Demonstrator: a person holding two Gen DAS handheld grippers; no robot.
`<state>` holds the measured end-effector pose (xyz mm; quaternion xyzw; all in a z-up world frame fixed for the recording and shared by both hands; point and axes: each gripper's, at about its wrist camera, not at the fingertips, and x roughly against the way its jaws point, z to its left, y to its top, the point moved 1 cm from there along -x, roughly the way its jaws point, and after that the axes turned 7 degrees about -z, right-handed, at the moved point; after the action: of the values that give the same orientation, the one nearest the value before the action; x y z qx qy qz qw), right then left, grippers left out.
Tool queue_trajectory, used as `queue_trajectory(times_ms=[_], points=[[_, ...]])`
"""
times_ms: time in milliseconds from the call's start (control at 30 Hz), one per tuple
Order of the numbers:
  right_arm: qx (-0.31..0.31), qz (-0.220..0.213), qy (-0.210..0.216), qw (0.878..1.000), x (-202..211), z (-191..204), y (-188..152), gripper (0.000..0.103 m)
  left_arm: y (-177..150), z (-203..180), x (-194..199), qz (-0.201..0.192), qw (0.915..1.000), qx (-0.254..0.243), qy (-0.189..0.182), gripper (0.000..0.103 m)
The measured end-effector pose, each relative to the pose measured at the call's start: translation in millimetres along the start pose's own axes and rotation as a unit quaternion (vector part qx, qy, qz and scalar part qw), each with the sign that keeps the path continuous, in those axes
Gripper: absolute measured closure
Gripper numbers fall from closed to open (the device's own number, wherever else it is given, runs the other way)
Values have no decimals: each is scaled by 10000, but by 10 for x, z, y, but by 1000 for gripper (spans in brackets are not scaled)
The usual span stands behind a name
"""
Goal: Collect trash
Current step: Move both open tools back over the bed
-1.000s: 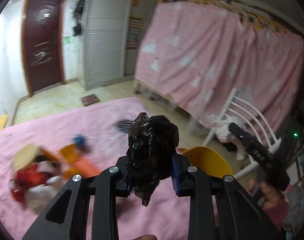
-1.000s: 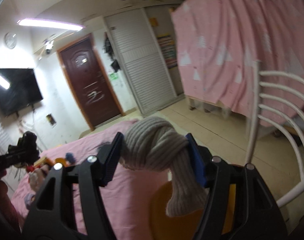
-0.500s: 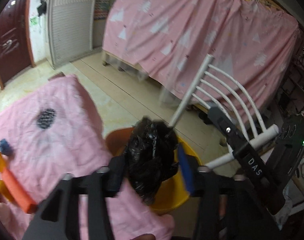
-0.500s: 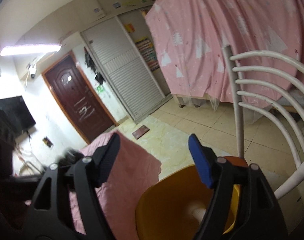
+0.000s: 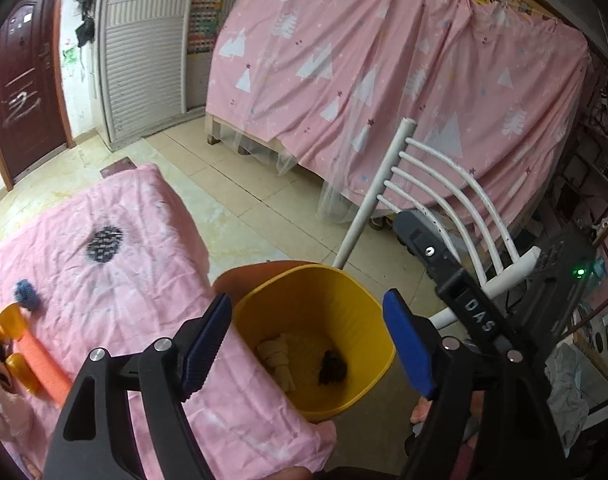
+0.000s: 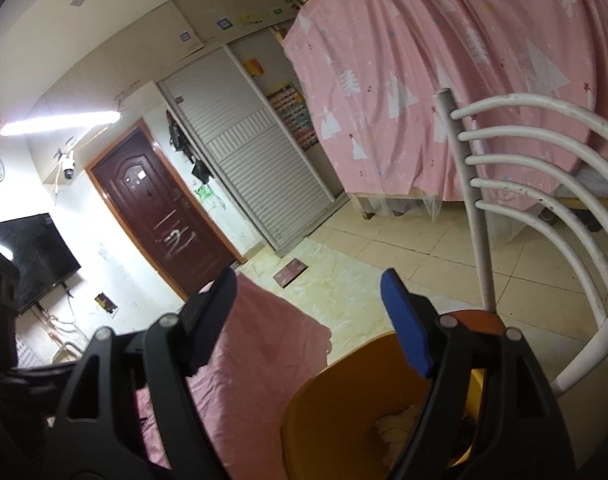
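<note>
Tongs, left point(image 5: 306, 346) and right point(image 6: 308, 318), are gaping empty over the yellow plastic bin point(image 5: 378, 320), which is holding a beige knitted sock point(image 5: 278, 360) and seemingly a crumpled black bag point(image 5: 334, 366); orange scraps point(image 5: 28, 350) are waiting on the pink-clothed surface point(image 5: 116, 292).

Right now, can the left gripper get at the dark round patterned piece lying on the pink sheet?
Probably yes: the left gripper is open and empty, and the dark round patterned piece lies uncovered on the pink sheet, nothing between.

- The right claw point(image 6: 308, 312) gapes empty, its jaws spread wide.
- Below it sits a yellow bin point(image 6: 336, 412) (something pale point(image 6: 396, 428) lies inside), touching the pink-covered surface's point(image 6: 260, 360) corner.
- A white chair point(image 6: 504, 196) stands just behind the bin.
</note>
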<state>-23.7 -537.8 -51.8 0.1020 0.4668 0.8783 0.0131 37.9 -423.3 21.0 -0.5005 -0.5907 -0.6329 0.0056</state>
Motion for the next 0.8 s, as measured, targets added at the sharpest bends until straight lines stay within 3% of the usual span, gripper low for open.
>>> queue_trajectory(times_ms=[200, 467, 567, 800], points=[[251, 200, 226, 9992, -81, 237, -112, 28, -41, 238, 374, -272, 9992, 171, 234, 32], [674, 440, 914, 9926, -79, 742, -303, 28, -189, 807, 963, -524, 9951, 403, 729, 29], [934, 487, 1033, 9891, -69, 955, -362, 20, -305, 1075, 1184, -601, 9918, 436, 1036, 25], [1167, 839, 1394, 9797, -104, 1262, -583, 19, -517, 1630, 1657, -818, 9805, 521, 1708, 25]])
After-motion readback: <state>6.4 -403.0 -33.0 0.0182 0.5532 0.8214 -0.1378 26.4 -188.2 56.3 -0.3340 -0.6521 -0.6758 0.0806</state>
